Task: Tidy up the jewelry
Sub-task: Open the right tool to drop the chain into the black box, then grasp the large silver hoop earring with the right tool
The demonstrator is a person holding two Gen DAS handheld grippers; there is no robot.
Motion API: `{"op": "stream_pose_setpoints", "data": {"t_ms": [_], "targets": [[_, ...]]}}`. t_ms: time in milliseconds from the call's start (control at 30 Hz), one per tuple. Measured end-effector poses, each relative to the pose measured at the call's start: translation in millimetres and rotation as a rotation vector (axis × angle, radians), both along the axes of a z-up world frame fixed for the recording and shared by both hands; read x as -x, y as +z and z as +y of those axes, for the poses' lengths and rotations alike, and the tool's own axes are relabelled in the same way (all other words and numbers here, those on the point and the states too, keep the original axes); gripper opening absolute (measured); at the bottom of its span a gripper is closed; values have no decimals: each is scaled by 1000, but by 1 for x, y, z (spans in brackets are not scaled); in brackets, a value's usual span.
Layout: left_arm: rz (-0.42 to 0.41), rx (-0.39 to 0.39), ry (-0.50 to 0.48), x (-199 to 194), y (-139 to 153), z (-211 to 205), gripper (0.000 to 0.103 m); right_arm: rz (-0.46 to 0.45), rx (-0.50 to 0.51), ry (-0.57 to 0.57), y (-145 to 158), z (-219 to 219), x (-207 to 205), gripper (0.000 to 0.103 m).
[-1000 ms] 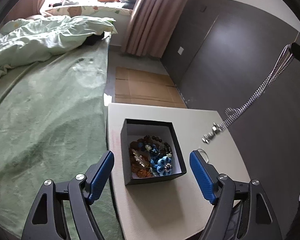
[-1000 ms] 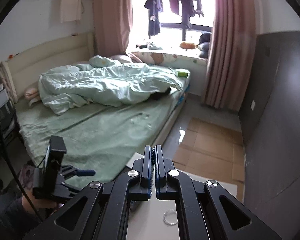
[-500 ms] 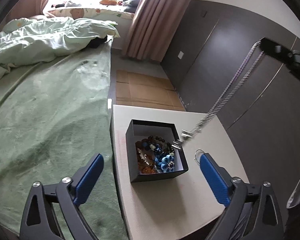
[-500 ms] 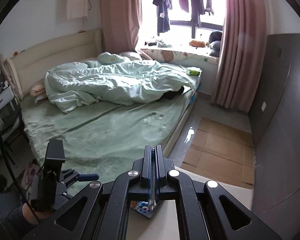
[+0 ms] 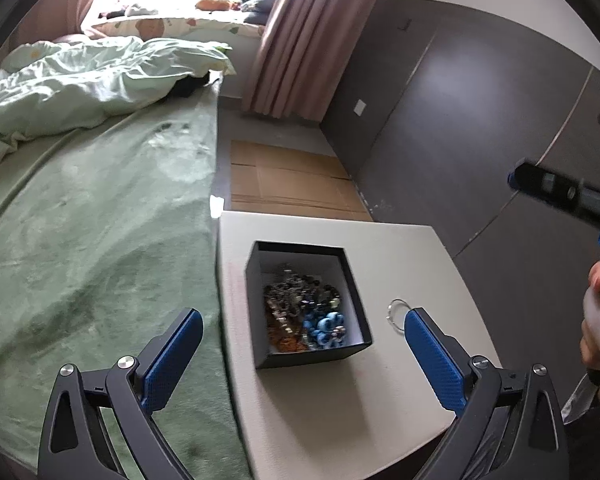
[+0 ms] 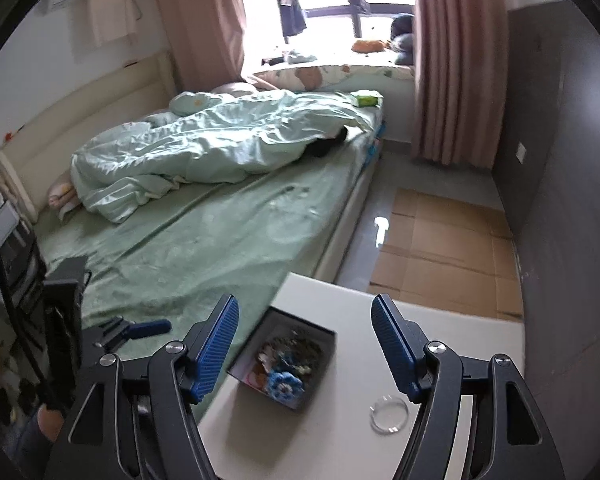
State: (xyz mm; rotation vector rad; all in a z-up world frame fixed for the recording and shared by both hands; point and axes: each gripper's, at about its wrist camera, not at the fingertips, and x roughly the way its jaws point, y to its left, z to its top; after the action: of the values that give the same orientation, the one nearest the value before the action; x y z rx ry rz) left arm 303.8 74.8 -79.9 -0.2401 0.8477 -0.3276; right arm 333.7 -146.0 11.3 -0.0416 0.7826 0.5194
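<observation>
Left tool (image 5: 300, 354) gaping wide, empty. Right tool (image 6: 305, 346) just been opening, nothing between pads, both tipped downward. Hand (image 5: 598, 326) gripping right handle.

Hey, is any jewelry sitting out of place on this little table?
Yes: one thin ring-shaped bangle lies alone on the table, beside the black box and apart from it, while the other jewelry is piled inside.

Bedroom with an unmade bed beside a window.
A rumpled pale green duvet (image 6: 228, 140) lies on the bed (image 6: 204, 248); pink curtains (image 6: 452, 80) hang; flattened cardboard (image 6: 444, 248) covers the floor.
</observation>
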Motion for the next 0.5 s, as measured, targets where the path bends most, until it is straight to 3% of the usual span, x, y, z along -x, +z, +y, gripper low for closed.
{"op": "stream_pose_setpoints", "data": {"t_ms": [233,500], "targets": [[-9,-16,-46,-3,1,-28,101,62,7,-48,-31,-45,1,69],[-23,-58,-81,3,-3,-49,101,120,55,-16,-82,-73,1,69]]}}
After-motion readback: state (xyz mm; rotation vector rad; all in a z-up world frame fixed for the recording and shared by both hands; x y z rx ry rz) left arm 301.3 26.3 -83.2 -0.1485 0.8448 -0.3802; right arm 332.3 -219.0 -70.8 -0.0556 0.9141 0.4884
